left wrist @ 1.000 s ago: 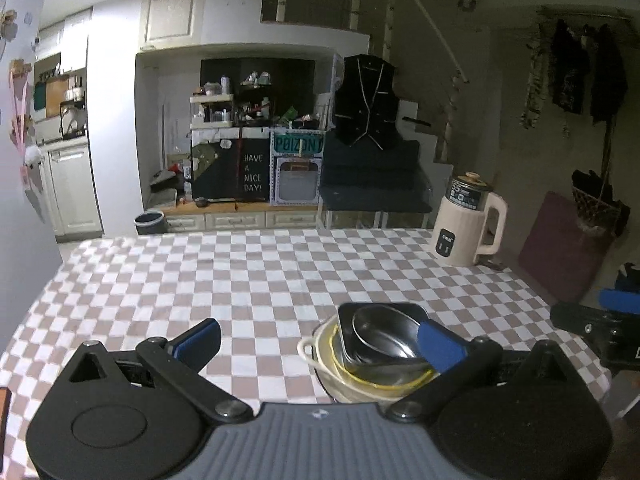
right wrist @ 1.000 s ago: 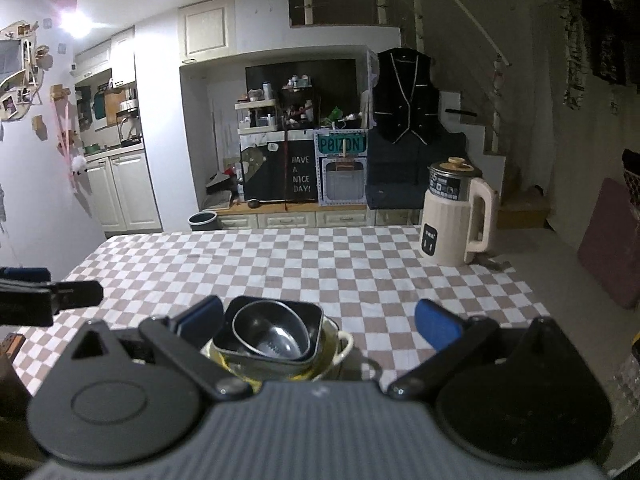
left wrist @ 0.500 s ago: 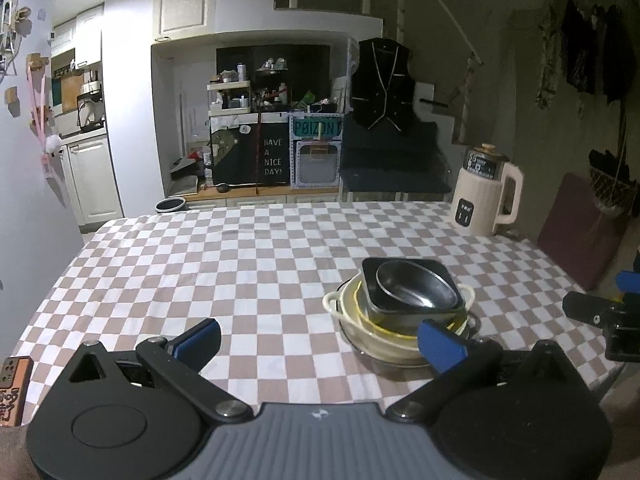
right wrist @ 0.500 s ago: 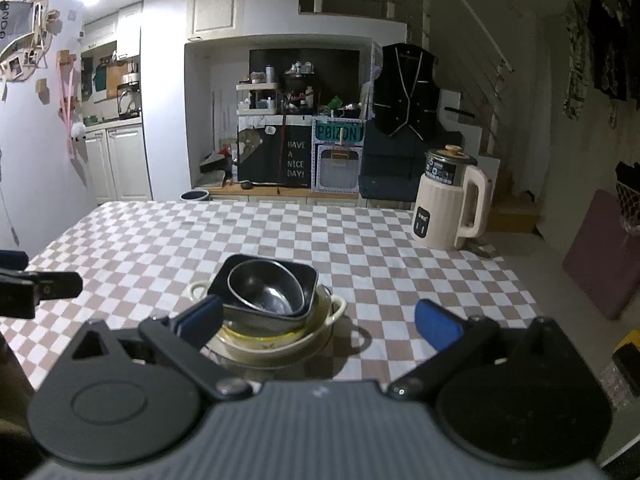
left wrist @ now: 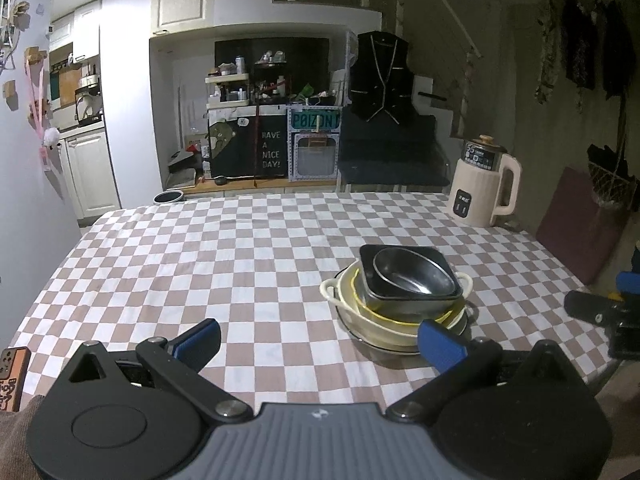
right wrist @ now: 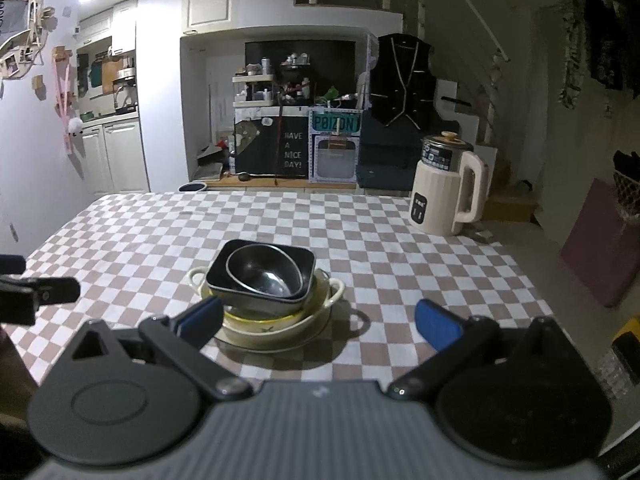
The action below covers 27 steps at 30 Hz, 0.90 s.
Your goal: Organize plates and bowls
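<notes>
One stack of dishes stands on the checkered table: a steel bowl (left wrist: 414,274) (right wrist: 266,270) nested in a black square bowl (left wrist: 404,300) (right wrist: 304,258), inside a cream two-handled dish (left wrist: 370,320) (right wrist: 276,326), on a flat plate (left wrist: 360,334) (right wrist: 244,344). My left gripper (left wrist: 320,340) is open and holds nothing, with the stack ahead to its right. My right gripper (right wrist: 318,318) is open too, with the stack just beyond its left finger. Each gripper shows at the edge of the other's view.
A cream electric kettle (left wrist: 482,184) (right wrist: 448,188) stands at the table's far right corner. A phone (left wrist: 12,376) lies at the near left edge. The checkered tablecloth (left wrist: 200,248) (right wrist: 160,232) reaches back toward kitchen cabinets and a shelf.
Both grippers have pulled back and risen away from the stack, which now sits farther ahead in both views. The dishes themselves have stayed in place.
</notes>
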{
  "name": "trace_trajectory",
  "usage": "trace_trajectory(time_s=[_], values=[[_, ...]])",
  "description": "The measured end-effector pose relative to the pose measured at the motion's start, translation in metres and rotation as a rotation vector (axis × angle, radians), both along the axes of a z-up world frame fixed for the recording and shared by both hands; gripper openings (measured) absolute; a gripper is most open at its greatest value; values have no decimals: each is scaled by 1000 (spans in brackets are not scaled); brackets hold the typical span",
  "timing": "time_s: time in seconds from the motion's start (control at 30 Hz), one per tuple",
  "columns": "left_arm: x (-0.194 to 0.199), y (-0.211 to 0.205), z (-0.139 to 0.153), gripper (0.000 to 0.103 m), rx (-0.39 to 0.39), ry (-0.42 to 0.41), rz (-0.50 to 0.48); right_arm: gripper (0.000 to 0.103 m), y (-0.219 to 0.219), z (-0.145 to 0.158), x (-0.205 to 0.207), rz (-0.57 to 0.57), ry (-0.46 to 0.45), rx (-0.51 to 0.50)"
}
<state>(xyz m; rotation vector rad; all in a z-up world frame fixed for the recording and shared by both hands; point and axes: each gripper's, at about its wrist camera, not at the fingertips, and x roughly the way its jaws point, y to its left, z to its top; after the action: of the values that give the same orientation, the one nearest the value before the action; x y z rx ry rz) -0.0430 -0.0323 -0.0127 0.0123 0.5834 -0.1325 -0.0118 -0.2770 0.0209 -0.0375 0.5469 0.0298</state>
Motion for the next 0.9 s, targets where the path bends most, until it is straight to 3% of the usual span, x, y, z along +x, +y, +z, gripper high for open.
trace_trajectory(time_s=[0.9], values=[[0, -3, -2, 103, 8, 9, -18, 103, 3, 0, -2, 19, -4, 7]])
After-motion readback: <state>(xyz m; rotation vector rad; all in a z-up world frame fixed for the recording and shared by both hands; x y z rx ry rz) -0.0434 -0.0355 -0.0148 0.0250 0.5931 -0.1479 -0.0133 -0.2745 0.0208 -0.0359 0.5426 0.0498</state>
